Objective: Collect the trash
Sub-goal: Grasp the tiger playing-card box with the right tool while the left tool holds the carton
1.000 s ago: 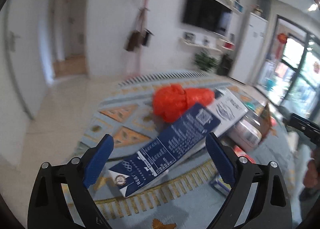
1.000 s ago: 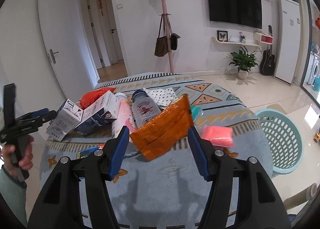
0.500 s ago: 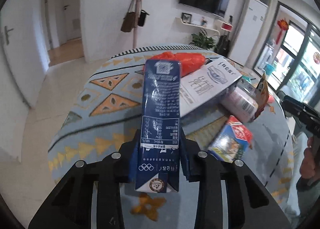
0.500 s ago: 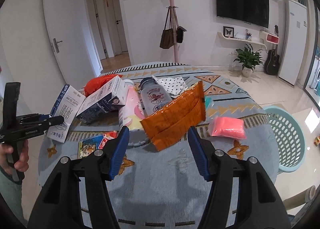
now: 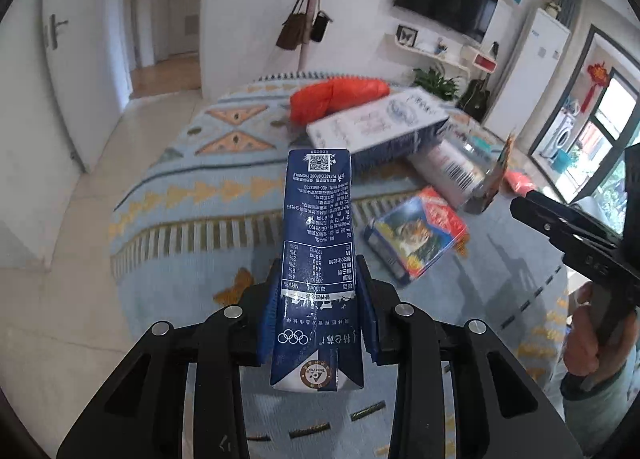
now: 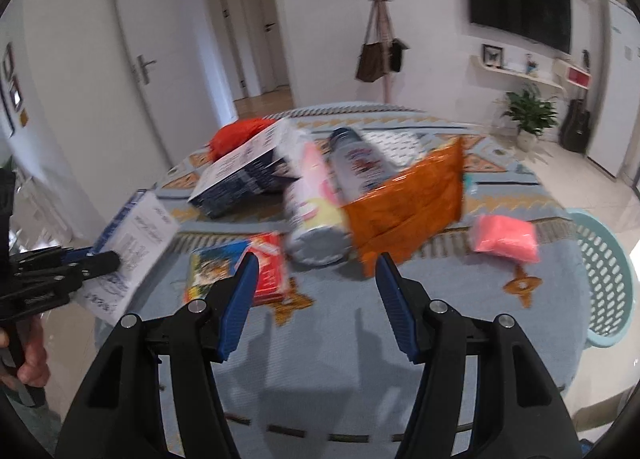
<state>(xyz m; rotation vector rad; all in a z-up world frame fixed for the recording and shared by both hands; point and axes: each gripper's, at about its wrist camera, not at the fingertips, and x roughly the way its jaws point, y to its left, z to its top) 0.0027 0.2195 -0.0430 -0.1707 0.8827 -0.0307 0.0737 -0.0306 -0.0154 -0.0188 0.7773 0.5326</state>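
Observation:
My left gripper (image 5: 318, 279) is shut on a dark blue milk carton (image 5: 318, 243) and holds it above the patterned tablecloth (image 5: 192, 195); the carton also shows in the right wrist view (image 6: 132, 243). My right gripper (image 6: 314, 263) is open and empty, just in front of a colourful small box (image 6: 240, 271), a pink-and-yellow bottle (image 6: 316, 211) and an orange wrapper (image 6: 408, 207). A pink packet (image 6: 504, 237) lies to the right.
A larger blue-and-white box (image 6: 244, 171), a grey bottle (image 6: 360, 163) and an orange-red bag (image 6: 236, 133) lie further back. A light teal basket (image 6: 604, 279) stands beside the table at the right. A coat stand (image 6: 380, 27) is behind.
My left gripper closed on the blue carton and lifted it off the table toward me. My right gripper moved closer to the pile, still open.

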